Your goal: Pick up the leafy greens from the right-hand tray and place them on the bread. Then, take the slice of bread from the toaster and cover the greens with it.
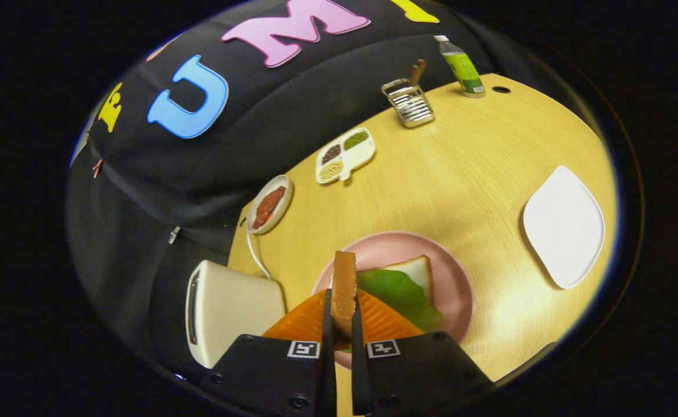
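My gripper (343,324) is clamped on a slice of bread (344,289), both fingers pressed against its flat sides so that it stands on edge between them. I see it edge-on: a thin upright slab with a brown crust running up the near edge and a squared-off top.

Just beyond the fingers lies a round pink plate (449,272) on the pale wooden table (466,174). On the plate rests a second slice, the bottom bread (417,269), pale with a light crust, and a broad green leaf (399,295) lies across it, covering most of it and reaching toward my fingers. The held slice is above the near left part of the plate, not touching the leaf as far as I can tell.

To the near left stands a cream toaster (223,307) with a white cord trailing from it. Farther left is a small oval dish (270,205) with reddish food. Beyond that sits a white divided tray (345,155) with dark, green and pale fillings. At the far side stands a wire rack (408,103), and to its right a green bottle (461,68). To the right lies a bare white tray (564,226), well apart from the plate.
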{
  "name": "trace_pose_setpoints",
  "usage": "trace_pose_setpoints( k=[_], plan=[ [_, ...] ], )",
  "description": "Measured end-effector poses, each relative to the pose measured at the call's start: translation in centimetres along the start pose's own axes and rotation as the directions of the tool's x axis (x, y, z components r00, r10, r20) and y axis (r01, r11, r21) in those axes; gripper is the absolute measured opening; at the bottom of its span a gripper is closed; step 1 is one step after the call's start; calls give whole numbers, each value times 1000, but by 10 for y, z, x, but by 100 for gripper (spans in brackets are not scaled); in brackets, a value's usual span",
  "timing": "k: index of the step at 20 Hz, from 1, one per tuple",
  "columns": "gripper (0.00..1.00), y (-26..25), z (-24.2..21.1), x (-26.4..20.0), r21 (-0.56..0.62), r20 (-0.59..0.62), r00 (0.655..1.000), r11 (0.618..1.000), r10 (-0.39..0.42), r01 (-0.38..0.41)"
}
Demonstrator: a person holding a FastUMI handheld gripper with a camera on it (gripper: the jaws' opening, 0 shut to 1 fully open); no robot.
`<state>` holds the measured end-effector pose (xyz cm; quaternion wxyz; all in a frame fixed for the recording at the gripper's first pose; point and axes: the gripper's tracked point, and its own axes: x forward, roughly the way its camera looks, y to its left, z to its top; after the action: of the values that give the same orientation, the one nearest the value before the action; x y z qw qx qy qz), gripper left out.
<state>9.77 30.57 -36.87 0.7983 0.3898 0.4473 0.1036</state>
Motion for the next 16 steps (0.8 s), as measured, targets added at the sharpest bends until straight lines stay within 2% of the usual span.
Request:
trace_pose_setpoints(
  k=[2,4,7,10,13,16],
  plan=[
    [15,-19,-6,7,-17,-15,999,999,-32,32],
    [15,-26,-10,15,-83,-43,999,996,-22,18],
    [15,-29,-8,19,-227,-100,994,972,33,-55],
    [15,-34,3,20,-370,-159,985,921,71,-126],
    [15,-40,8,22,-371,-181,980,918,79,-142],
    [32,-43,15,21,-404,-135,990,910,45,-97]
  ],
)
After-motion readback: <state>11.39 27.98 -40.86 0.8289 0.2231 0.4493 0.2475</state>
